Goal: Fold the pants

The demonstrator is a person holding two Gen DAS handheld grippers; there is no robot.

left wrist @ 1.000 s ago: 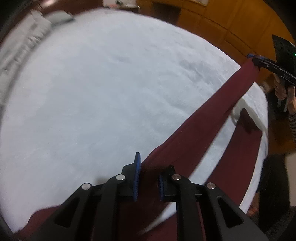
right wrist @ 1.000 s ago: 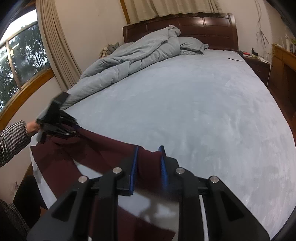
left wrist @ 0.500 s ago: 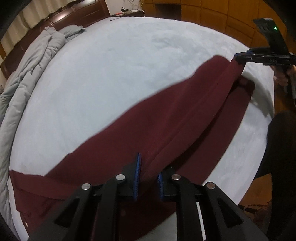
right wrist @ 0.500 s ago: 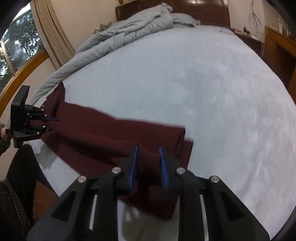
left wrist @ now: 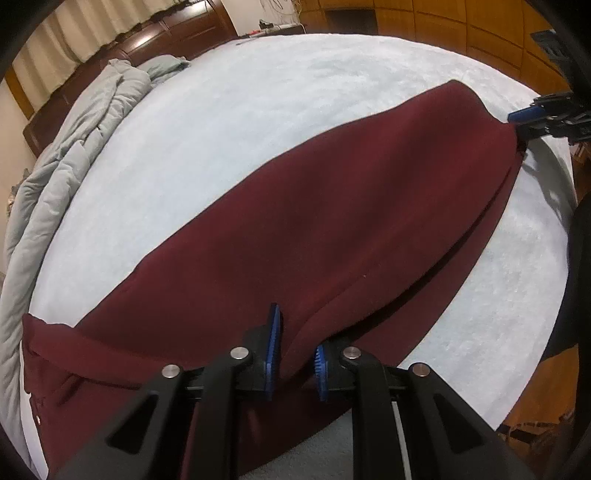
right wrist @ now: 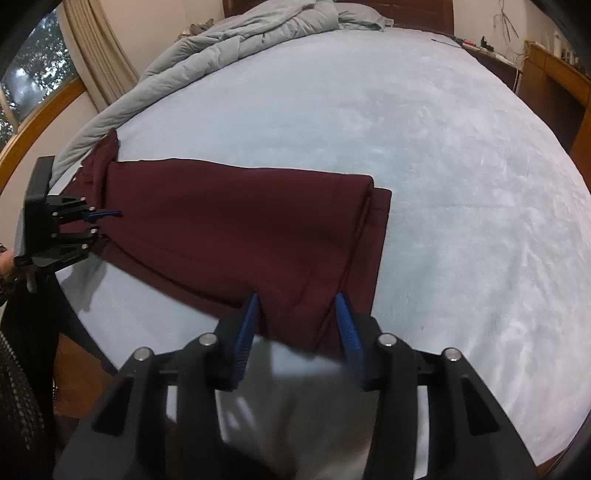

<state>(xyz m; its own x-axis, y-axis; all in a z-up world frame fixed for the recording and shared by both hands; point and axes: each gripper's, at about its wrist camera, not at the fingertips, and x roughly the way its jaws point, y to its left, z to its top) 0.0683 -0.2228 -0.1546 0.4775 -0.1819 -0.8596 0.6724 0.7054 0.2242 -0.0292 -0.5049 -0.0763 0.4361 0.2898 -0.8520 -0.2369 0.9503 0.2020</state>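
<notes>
Dark red pants (left wrist: 314, 229) lie on the pale blue bed, one leg laid over the other lengthwise; they also show in the right wrist view (right wrist: 236, 236). My left gripper (left wrist: 295, 354) is shut on a raised fold of the pants near the waist end; it also shows in the right wrist view (right wrist: 92, 225). My right gripper (right wrist: 297, 317) stands open at the hem end, its blue pads either side of the cloth edge. It appears at the far right of the left wrist view (left wrist: 532, 122), at the hem corner.
A rumpled grey duvet (right wrist: 236, 40) lies along the bed's far left side up to the dark wooden headboard (left wrist: 155, 33). Wooden furniture (right wrist: 554, 85) stands to the right of the bed. The bed's front edge (right wrist: 81, 317) is close to both grippers.
Both grippers carried the lifted leg over and lowered it onto the other leg. The pants now lie flat and doubled. My right gripper's jaws have opened wider off the hem.
</notes>
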